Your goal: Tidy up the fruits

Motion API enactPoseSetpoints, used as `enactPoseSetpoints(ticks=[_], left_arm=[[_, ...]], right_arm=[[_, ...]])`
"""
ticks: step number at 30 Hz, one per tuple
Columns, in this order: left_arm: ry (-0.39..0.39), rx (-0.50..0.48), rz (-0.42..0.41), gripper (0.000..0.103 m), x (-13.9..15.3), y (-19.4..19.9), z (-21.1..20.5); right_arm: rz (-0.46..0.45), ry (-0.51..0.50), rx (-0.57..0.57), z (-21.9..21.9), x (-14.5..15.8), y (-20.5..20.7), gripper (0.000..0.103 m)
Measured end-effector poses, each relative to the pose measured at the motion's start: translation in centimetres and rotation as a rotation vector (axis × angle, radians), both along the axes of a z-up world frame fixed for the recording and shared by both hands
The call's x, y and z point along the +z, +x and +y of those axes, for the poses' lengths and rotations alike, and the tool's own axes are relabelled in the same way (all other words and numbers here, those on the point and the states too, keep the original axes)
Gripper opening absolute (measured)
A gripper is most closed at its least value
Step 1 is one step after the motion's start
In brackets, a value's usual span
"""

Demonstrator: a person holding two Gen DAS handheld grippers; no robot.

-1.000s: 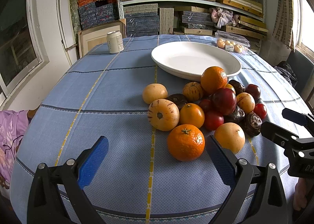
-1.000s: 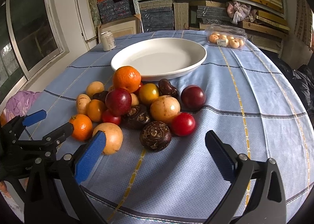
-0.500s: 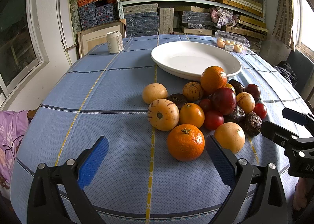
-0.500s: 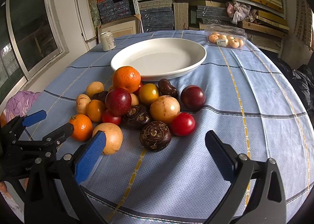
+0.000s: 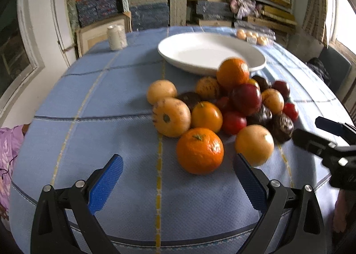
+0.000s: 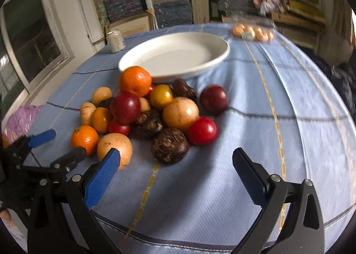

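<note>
Nearest each camera, both claws are seen spread wide and empty. The left claw (image 5: 178,178) is held low just short of the nearest orange (image 5: 199,150), which sits roughly in line with the gap between the blue pads, so it is judged to be lined up for a first pick. The right claw (image 6: 175,171) is aimed at the dark rough-skinned fruit (image 6: 170,145) at the pile's near edge, apparently for the same reason.

Beyond them, the fruit pile (image 5: 224,107) is gathered on the blue checked cloth of the worktop (image 5: 100,107), oranges, red plums and pale yellow fruits touching one another; none has been sorted yet. Just behind the pile, the white plate (image 5: 255,58) lies empty, probably set there to receive the fruit.

Farther back, a can (image 5: 116,37) and a clear pack of small round items (image 5: 253,36) are seen. Both views are blurred, so no label or writing can be read, though a price sticker may be on the pack.
</note>
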State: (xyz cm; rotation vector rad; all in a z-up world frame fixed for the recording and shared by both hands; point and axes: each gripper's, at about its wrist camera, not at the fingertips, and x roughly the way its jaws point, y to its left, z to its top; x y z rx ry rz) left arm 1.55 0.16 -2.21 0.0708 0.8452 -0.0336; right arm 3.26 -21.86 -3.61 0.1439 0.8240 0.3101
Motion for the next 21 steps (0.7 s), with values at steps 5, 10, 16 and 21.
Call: enactPoseSetpoints(ticks=[5, 10, 16, 21], left_arm=[[-0.020, -0.069, 0.053, 0.099, -0.7, 0.8, -0.3], [-0.047, -0.125, 0.106, 0.099, -1.4, 1.6, -0.5], [-0.104, -0.158, 0.102, 0.085, -0.9, 1.8, -0.3], [-0.105, -0.135, 0.049, 0.062, -0.2, 1.9, 0.4]], right_arm=[[0.023, 0.005, 0.005, -0.1, -0.4, 0.1, 0.099], [0.022, 0.009, 0.023, 0.0, -0.4, 0.1, 0.099], [-0.018, 0.036, 0.012, -0.4, 0.2, -0.3, 0.091], [-0.014, 0.047, 0.020, -0.4, 0.3, -0.2, 0.087]])
